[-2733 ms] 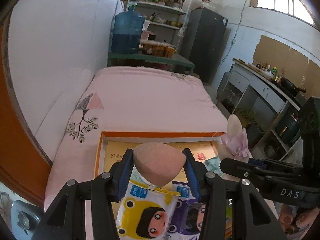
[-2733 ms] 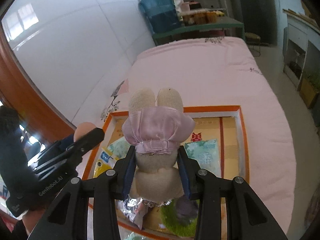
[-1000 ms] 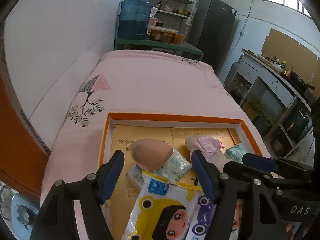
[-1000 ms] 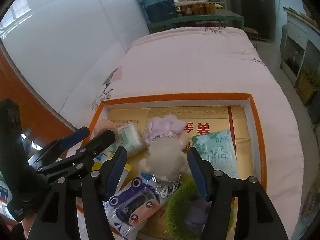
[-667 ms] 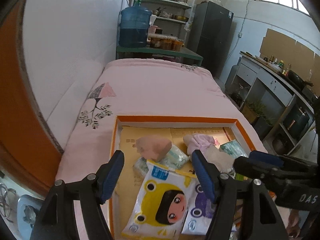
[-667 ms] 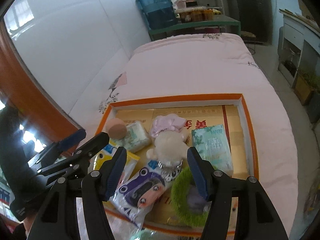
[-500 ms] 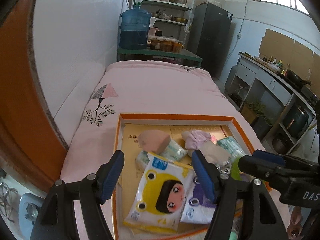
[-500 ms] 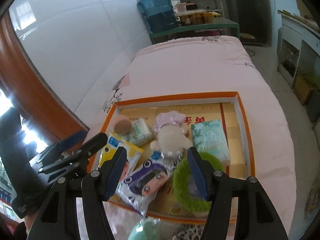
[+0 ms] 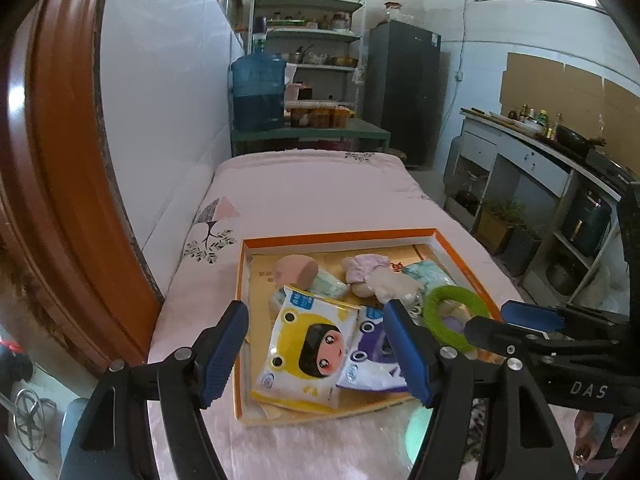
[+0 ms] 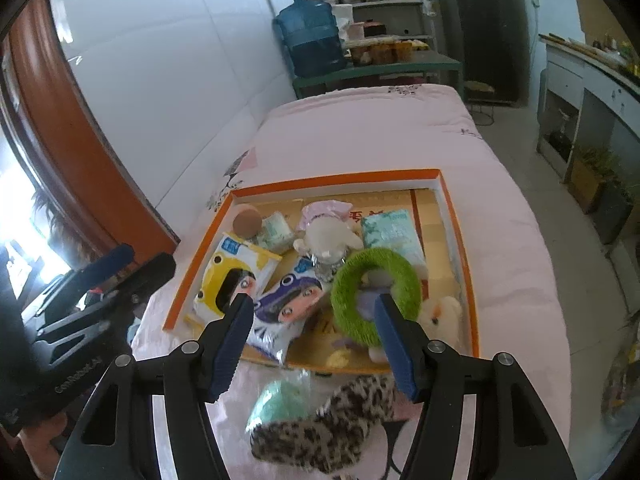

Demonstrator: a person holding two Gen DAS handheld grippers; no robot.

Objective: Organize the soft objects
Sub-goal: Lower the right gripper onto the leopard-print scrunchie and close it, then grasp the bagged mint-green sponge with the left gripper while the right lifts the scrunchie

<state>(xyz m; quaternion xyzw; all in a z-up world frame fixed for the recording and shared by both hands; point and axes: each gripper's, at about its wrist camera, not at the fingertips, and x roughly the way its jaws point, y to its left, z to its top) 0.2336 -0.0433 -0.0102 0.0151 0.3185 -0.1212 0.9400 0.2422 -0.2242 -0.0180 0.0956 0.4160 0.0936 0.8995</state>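
Note:
An orange-rimmed box (image 10: 340, 178) lies on the pink bed. In it are a pink sponge (image 10: 247, 219), a plush bunny in a pink dress (image 10: 330, 232), a yellow cartoon wipes pack (image 10: 232, 276), a purple wipes pack (image 10: 288, 296), a green fuzzy ring (image 10: 374, 288) and a teal tissue pack (image 10: 390, 230). My left gripper (image 9: 316, 344) is open and empty above the box's near edge. My right gripper (image 10: 316, 340) is open and empty, also back from the box. A leopard-print soft item (image 10: 324, 428) and a mint green item (image 10: 280, 400) lie outside the box, near the right gripper.
A white wall (image 10: 160, 80) and an orange-brown frame (image 9: 60, 160) run along the left of the bed. A green table with a blue water jug (image 9: 258, 92) stands beyond the bed. Kitchen counters (image 9: 540, 168) are to the right.
Both grippers let go: the sponge and the bunny now lie in the box. Both grippers have pulled back and up from the box, open.

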